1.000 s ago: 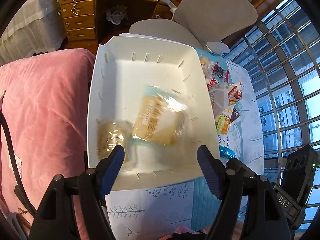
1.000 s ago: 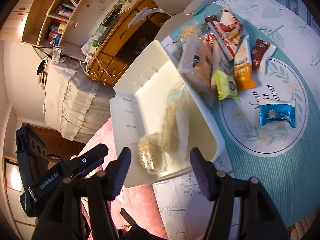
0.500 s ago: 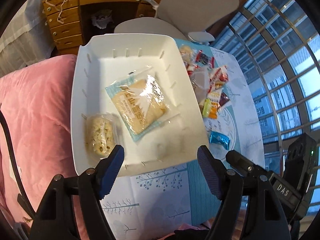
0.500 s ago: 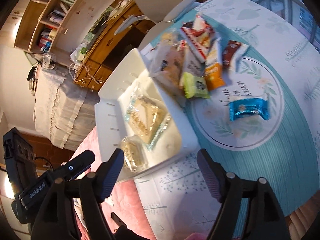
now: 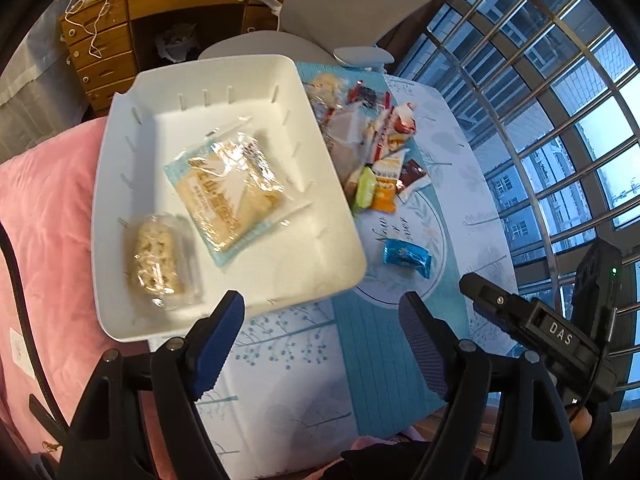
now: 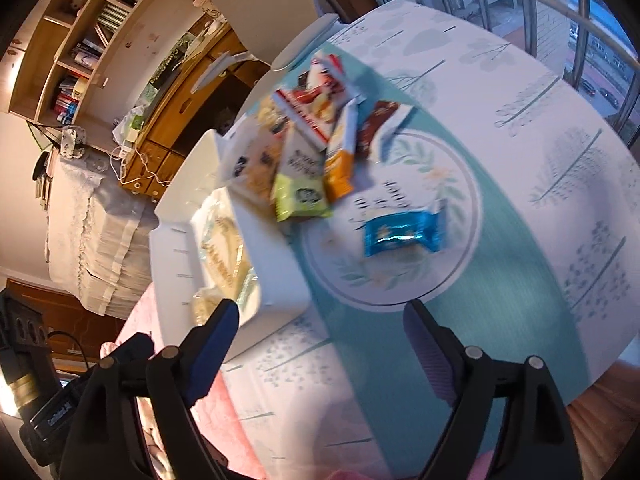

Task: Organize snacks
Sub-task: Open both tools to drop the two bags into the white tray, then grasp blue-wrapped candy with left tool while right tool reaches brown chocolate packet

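Observation:
A white basket [image 5: 132, 128] stands on the table's left part and holds a flat biscuit pack [image 5: 228, 196] and a clear-wrapped rice cake [image 5: 154, 254]. It also shows in the right wrist view [image 6: 276, 280]. A pile of wrapped snacks [image 5: 376, 160] lies right of it, also seen in the right wrist view [image 6: 316, 140]. A blue wrapped candy [image 5: 406, 256] lies apart in front of the pile, in the right wrist view [image 6: 404, 232] too. My left gripper [image 5: 322, 328] is open and empty above the basket's near edge. My right gripper [image 6: 320, 330] is open and empty, short of the blue candy.
The round table [image 6: 540, 140] has a teal and white patterned cloth. A pink cushion [image 5: 44, 216] lies left of the basket. A grey chair [image 5: 352, 4] and a wooden desk [image 5: 120, 40] stand behind. Barred windows [image 5: 560, 100] are on the right.
Both grippers have pulled back and up from the basket. The biscuit pack has settled flat in the basket. The right view has swung right toward the blue candy.

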A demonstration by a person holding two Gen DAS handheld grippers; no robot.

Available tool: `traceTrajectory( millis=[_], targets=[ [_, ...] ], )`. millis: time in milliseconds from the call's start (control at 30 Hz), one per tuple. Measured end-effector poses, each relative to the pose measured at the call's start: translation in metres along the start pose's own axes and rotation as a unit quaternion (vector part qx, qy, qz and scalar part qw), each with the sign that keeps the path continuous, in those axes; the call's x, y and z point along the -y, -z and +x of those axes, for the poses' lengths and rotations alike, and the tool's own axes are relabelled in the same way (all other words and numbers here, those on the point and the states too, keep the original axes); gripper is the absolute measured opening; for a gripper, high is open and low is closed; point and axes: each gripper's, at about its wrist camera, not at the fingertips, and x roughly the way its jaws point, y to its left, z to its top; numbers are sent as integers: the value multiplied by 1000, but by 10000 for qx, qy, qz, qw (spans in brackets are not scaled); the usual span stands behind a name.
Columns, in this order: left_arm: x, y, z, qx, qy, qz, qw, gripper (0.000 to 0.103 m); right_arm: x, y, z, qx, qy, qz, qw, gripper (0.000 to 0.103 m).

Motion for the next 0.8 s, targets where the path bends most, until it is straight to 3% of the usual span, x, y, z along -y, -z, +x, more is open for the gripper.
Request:
traceTrajectory(
  millis=[300, 800],
  targets=[
    [38, -2, 19, -258, -74, -140, 9995, 83, 28, -27, -7, -81, 392, -465, 9981, 86],
    [100, -9, 60, -475, -209, -768, 9957, 86, 67, -90, -12, -300, 626, -1295, 9891, 86]
  ],
)
